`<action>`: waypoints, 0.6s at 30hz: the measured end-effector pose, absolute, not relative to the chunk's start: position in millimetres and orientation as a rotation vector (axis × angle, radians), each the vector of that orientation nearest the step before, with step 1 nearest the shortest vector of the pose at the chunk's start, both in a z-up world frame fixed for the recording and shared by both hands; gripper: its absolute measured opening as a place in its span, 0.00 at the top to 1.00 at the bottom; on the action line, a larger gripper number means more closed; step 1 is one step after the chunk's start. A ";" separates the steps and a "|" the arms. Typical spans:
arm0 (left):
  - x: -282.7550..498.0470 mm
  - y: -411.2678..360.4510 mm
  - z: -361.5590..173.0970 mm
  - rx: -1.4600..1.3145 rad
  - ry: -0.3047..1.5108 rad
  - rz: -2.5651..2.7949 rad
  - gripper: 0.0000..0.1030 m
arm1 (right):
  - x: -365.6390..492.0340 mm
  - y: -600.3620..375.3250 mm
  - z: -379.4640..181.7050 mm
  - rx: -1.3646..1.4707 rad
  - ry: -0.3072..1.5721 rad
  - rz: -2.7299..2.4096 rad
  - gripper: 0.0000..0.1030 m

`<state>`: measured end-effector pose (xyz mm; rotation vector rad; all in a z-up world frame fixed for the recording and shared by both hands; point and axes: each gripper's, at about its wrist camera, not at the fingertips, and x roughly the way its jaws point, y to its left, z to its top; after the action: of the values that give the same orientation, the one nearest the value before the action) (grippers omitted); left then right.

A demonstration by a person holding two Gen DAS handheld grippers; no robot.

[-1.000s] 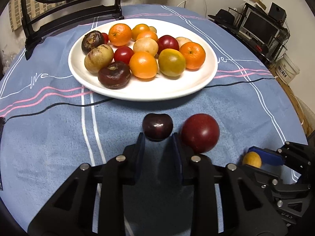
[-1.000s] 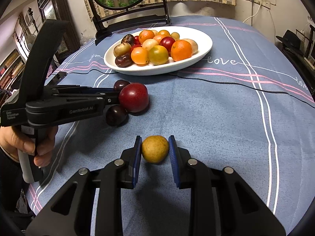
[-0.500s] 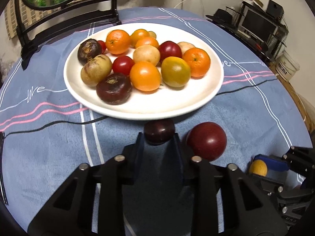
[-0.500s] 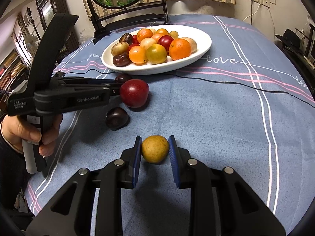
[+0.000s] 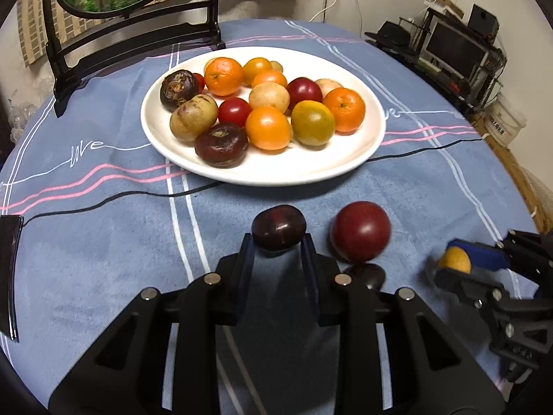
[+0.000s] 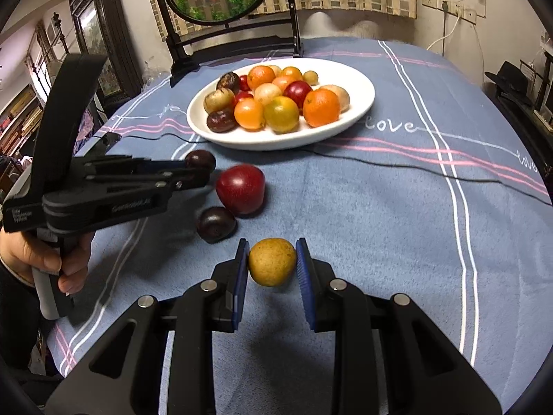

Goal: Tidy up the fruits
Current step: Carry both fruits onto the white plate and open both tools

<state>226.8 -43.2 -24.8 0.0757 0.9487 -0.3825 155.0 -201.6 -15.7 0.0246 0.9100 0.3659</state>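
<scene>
Gripping a dark plum (image 5: pixel 278 228), the left claw (image 5: pixel 276 245) mirrors the right claw (image 6: pixel 272 263) pinching a yellow fruit (image 6: pixel 272 261).

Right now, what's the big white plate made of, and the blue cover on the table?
The plate looks like glazed ceramic or porcelain: smooth, glossy white, with soft shine along its rim, though it could be melamine. The tablecloth looks like soft, fuzzy fabric, perhaps fleece: matte and nappy, with woven-looking stripes and "love" lettering.

left hand-held gripper (image 5: pixel 278 242) clamps dark plum (image 5: pixel 278 228) near plate (image 5: pixel 359 159).
</scene>
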 end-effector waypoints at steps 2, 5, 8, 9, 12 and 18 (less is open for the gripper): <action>222.7 -40.4 -18.1 0.079 0.930 -0.379 0.73 | 158.6 -200.4 -9.9 0.018 0.898 0.368 0.73; 219.2 -35.0 -2.3 0.060 0.895 -0.384 0.73 | 167.6 -197.6 2.9 0.008 0.872 0.370 0.73; 222.8 -34.6 14.4 0.063 0.859 -0.389 0.73 | 178.6 -191.2 20.7 -0.012 0.824 0.378 0.73; 225.4 -34.9 17.1 0.063 0.854 -0.389 0.73 | 184.7 -186.9 28.1 -0.026 0.799 0.381 0.73; 238.9 -35.6 24.0 0.062 0.845 -0.377 0.73 | 203.6 -179.0 38.1 -0.043 0.767 0.386 0.73; 280.1 -30.6 24.7 0.032 0.861 -0.326 0.73 | 267.1 -160.5 35.3 -0.065 0.765 0.363 0.73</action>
<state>280.1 -30.6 24.7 0.0322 0.8607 -0.3262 267.1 -160.5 35.3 -0.0648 0.7645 0.3626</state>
